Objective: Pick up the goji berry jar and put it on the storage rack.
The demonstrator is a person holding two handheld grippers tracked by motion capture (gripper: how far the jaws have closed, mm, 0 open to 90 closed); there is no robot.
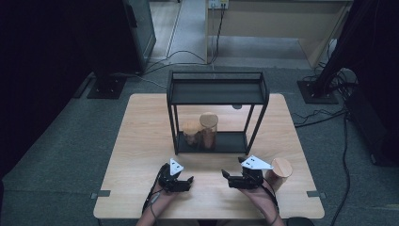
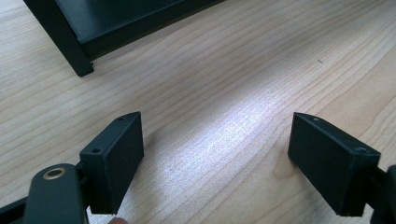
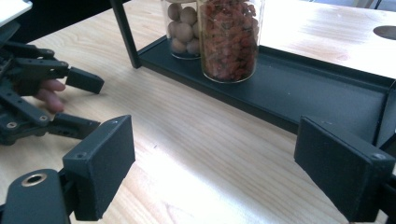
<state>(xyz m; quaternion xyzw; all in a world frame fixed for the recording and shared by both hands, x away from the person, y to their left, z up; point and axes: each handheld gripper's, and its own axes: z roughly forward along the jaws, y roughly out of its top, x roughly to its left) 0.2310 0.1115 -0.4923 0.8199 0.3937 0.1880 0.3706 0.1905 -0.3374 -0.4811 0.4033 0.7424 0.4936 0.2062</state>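
A black two-tier rack (image 1: 217,92) stands at the middle of the wooden table (image 1: 141,141). On its lower shelf (image 3: 317,93) sit a tall jar of reddish-brown pieces (image 3: 229,39) (image 1: 208,132) and a shorter jar of round brown balls (image 3: 183,28) (image 1: 190,134). A third jar with a wooden lid (image 1: 278,173) stands on the table just right of my right gripper (image 1: 228,179). That gripper (image 3: 215,140) is open over bare wood, facing the rack. My left gripper (image 1: 187,182) (image 2: 217,135) is open too, low over the table, with nothing between its jaws; it also appears from the right gripper's camera (image 3: 95,105).
The rack's front left leg (image 2: 79,60) stands ahead of the left gripper. A round hole (image 3: 386,31) is in the tabletop behind the rack. Cables and stand bases lie on the floor beyond the table's far edge.
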